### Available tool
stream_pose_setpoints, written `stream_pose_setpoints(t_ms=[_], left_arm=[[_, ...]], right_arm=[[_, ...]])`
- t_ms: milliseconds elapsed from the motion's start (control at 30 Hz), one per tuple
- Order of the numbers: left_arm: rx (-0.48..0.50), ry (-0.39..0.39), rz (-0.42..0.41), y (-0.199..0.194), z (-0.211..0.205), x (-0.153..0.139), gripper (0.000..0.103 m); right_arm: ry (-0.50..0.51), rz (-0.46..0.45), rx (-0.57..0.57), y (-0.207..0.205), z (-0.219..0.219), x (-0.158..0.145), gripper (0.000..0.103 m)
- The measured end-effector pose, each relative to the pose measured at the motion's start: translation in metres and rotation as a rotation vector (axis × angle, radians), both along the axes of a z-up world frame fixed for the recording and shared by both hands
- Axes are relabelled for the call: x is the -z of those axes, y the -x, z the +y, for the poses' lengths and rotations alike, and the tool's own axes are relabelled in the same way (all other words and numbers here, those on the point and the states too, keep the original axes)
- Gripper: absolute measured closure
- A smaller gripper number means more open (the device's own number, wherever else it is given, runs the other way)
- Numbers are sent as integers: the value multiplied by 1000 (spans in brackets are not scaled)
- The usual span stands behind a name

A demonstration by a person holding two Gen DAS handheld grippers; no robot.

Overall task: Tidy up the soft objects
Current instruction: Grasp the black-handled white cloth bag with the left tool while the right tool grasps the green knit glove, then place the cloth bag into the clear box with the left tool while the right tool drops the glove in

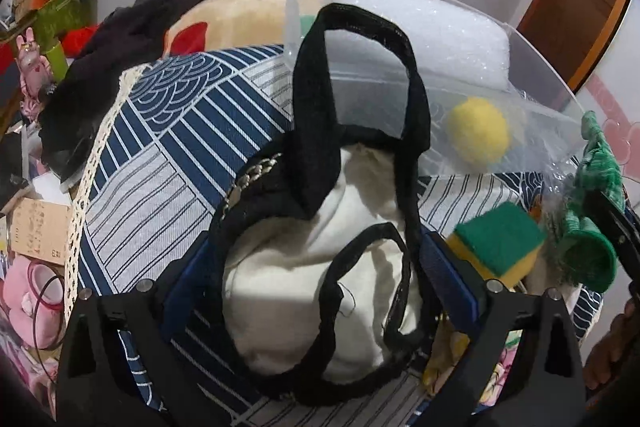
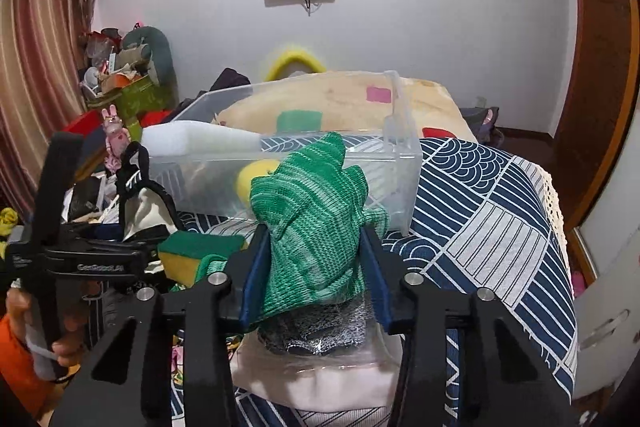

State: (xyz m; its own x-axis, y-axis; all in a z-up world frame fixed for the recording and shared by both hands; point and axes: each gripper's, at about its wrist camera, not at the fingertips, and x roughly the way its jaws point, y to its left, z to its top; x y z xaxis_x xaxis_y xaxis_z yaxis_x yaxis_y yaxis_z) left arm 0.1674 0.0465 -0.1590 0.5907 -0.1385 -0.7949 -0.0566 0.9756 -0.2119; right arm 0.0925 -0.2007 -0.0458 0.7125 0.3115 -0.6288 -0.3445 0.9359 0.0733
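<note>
My left gripper (image 1: 316,259) is shut on a white cloth bag with black straps (image 1: 316,267), held above the blue patterned bedspread (image 1: 168,131). My right gripper (image 2: 316,247) is shut on a green knit glove (image 2: 316,203), lifted in front of the clear plastic bin (image 2: 396,131). The glove also shows at the right of the left wrist view (image 1: 592,211). The bin (image 1: 532,79) holds a yellow ball (image 1: 478,131) and a white foam block (image 1: 424,31). A green and yellow sponge (image 1: 500,243) lies on the bed between the grippers; it also shows in the right wrist view (image 2: 196,251).
A grey scouring pad (image 2: 316,331) in clear wrap and a pale cloth (image 2: 320,383) lie under my right gripper. Dark clothes (image 1: 132,39) and a cream pillow (image 1: 240,11) sit behind. Clutter fills the floor at left (image 1: 36,227). A wooden door (image 2: 596,107) stands at right.
</note>
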Motion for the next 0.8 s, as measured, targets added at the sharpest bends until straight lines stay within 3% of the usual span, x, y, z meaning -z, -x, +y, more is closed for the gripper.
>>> stream_pose_setpoints(t_ms=[133,200,267,333,533,800], left_arm=[[-17,-63,-31,11,-5,-1,40],[-22,-52,-39,14,-4,-2,51],[-12,-19,-45,19,2,-3,68],[-3,5,-49,27,3,-6,74],[-18,-16,-99,54,8,-24,77],[1,-48,-206,74,2,-72,77]], right_arm=[[-19,0,-12,1,-3,-3,71],[-28,-3,-17,2,-4,-5,71],[-37,-9,-15,4,-7,-9,71],[-44,-16,-10,5,-9,-11,71],[-53,-48,14,10,-16,-22,71],[-74,-75,25,10,-22,-34,71]])
